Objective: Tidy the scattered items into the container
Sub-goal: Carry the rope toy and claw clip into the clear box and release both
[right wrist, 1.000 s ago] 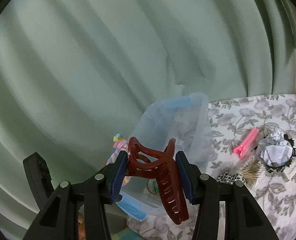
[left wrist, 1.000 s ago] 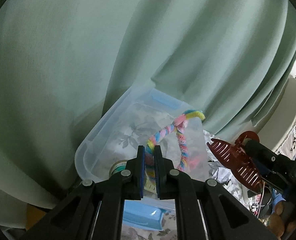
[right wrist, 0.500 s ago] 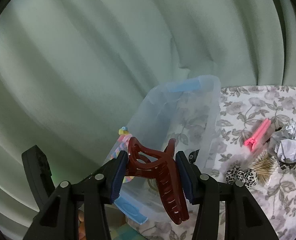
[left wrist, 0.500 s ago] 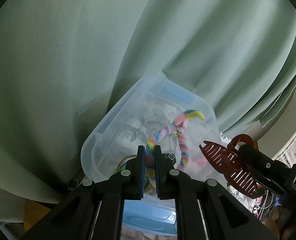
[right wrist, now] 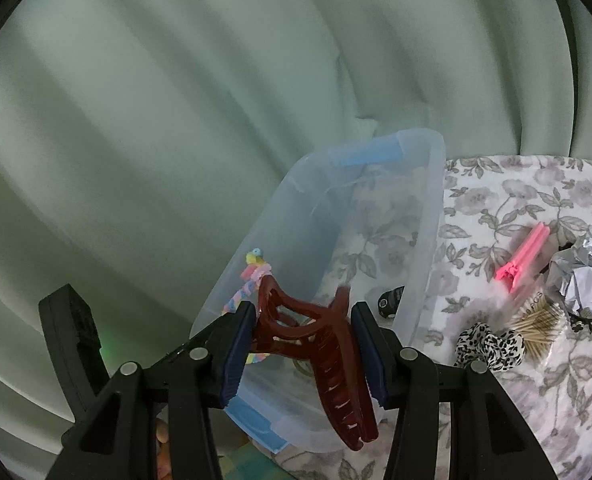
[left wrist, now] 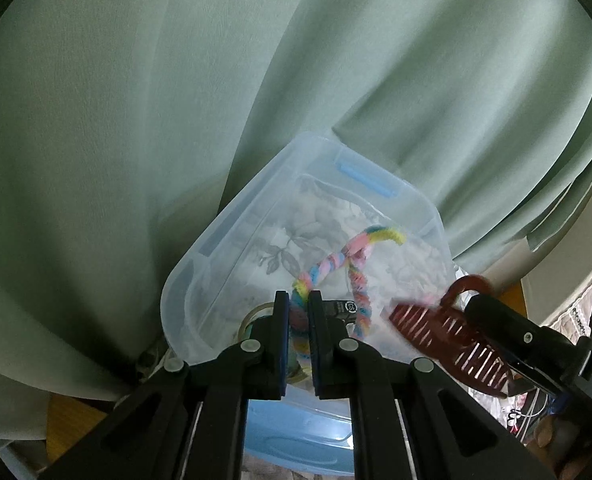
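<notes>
Holding position over the clear container (right wrist: 428, 216), the left gripper (left wrist: 298, 316) clamps tight on a twisted rainbow pipe cleaner (left wrist: 354, 258), and the right gripper (right wrist: 304, 332) pinches a dark red claw clip (right wrist: 336, 364) at half spread. Inside lie a tape roll (left wrist: 256, 314) and a small black item (right wrist: 392, 300). Remaining outside on the floral cloth (right wrist: 536, 184): pink clip (right wrist: 524, 258), leopard scrunchie (right wrist: 488, 344), toothpicks (right wrist: 540, 324), crumpled foil (right wrist: 584, 276). The curtain (right wrist: 176, 120) crowds the far rim; the opening is clear.

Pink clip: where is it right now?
In the right wrist view, the pink clip lies right of the clear bin on the floral cloth, beside crumpled foil.
</notes>
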{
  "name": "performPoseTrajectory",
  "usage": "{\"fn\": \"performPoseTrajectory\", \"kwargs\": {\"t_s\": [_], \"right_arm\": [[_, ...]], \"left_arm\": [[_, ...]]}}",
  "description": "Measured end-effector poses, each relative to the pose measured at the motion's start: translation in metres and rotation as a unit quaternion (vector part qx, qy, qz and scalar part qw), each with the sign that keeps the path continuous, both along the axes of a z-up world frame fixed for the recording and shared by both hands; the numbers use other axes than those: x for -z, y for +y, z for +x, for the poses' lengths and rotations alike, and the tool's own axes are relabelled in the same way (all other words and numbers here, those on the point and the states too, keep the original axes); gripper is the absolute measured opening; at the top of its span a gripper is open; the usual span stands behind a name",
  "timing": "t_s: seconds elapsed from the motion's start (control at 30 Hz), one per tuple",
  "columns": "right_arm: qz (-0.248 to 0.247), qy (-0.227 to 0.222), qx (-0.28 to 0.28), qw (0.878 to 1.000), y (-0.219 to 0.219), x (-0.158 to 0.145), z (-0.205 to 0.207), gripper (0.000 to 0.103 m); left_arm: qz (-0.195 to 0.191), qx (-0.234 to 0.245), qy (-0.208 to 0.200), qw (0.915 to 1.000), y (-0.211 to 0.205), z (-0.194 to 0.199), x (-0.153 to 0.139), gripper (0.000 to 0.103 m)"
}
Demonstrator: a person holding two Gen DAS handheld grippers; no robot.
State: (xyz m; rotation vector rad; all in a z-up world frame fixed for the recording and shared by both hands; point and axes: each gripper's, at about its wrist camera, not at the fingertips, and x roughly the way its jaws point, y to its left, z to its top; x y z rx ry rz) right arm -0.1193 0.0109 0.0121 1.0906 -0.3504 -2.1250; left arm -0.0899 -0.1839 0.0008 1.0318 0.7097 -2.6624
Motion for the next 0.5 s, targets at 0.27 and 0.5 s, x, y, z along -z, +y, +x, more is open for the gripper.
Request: {"fn": "performPoseTrajectory", "kwargs": {"t_s": [0.27, 0.5], "right_arm": [[0.000, 0.003, 0.000, 1.000, 0.0000, -0.0007, 0.0010, 0.053], [0.002, 0.001, 0.000, 1.000, 0.0015, -0.0013, 0.0036, 0.053]], "left_arm": [[-0.001, 0.000, -0.002, 1.0000, 0.0008, -0.0006, -0.0005, 0.009], [-0.003, 0.001, 0.003, 1.0000, 0.0021, 0.0011, -0.0027, 0.035]]}}
